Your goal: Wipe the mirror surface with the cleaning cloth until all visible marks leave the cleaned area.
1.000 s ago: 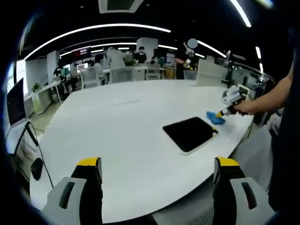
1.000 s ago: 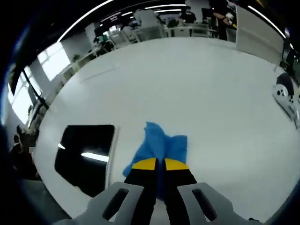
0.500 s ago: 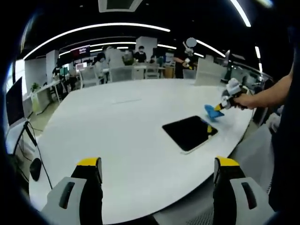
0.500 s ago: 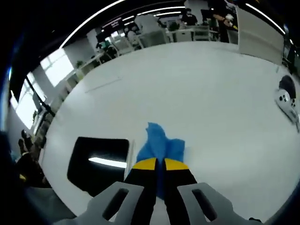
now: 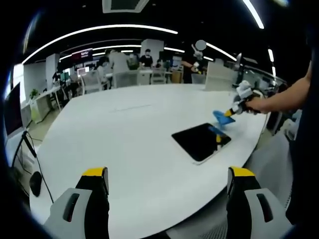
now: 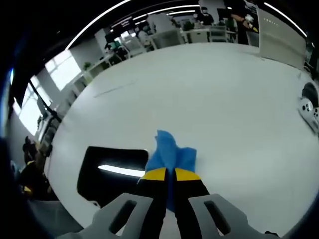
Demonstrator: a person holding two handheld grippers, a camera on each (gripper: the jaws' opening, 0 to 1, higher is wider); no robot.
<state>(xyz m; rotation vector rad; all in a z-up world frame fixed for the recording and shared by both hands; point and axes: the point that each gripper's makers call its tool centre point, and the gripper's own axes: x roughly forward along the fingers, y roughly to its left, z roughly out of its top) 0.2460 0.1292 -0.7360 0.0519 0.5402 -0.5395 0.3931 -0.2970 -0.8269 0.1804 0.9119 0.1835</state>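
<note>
- Since 1 s ago the right tool (image 6: 166, 174) has carried the blue cloth (image 6: 171, 153) off the table and toward the mirror; in the left gripper view the cloth (image 5: 218, 117) now hangs over the mirror's far corner instead of lying on the table beside it.
- Right tool: yellow-tipped jaws pinched together on the cloth's near edge, rest of the cloth fanning out ahead of them.
- Right gripper view: cloth's left edge sits at the mirror's (image 6: 115, 172) right border; cannot tell whether it touches the glass.
- Mirror: dark rectangular panel with a pale rim, flat on the white table (image 5: 129, 129) near its right edge, reflecting a ceiling light strip.
- Left tool (image 5: 166, 173): jaws spread wide, nothing between them, held above the table's near edge, well apart from the mirror (image 5: 201, 141).
- A bare forearm (image 5: 284, 98) comes in from the right of the left gripper view, holding the right tool.
- White controller-like object (image 6: 310, 110) lies at the table's right edge in the right gripper view.
</note>
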